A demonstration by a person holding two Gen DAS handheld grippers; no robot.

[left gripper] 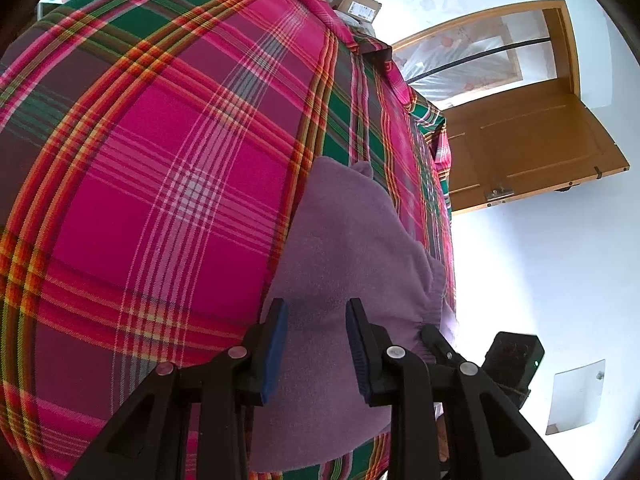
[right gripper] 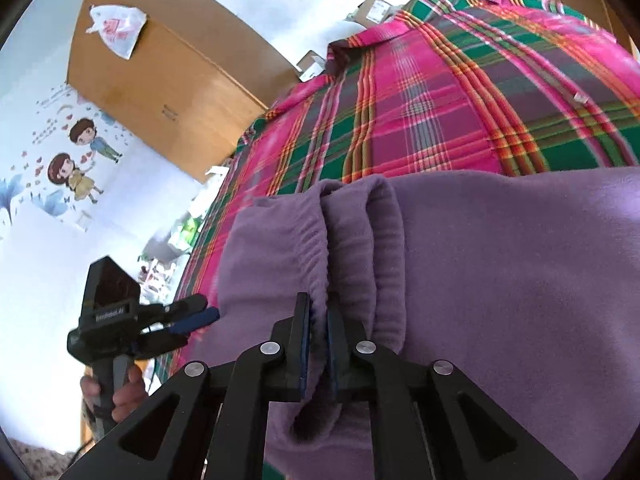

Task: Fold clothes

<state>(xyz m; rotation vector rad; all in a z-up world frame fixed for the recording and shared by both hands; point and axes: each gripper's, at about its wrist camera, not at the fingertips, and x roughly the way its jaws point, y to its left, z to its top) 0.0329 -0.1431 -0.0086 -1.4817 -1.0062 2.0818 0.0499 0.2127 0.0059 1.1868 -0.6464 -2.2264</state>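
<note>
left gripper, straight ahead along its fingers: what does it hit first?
Most likely the purple garment: the left gripper is open with the fleece filling the gap between its fingers. Beyond lies the plaid cloth. Depth is uncertain.

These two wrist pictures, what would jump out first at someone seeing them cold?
The loud pink, green and orange plaid bedcover fills most of both views. On it lies a purple fleece garment, and the right gripper is shut on its gathered elastic edge while the left gripper hangs open over the fleece. A wooden door stands open on the far side.
</note>
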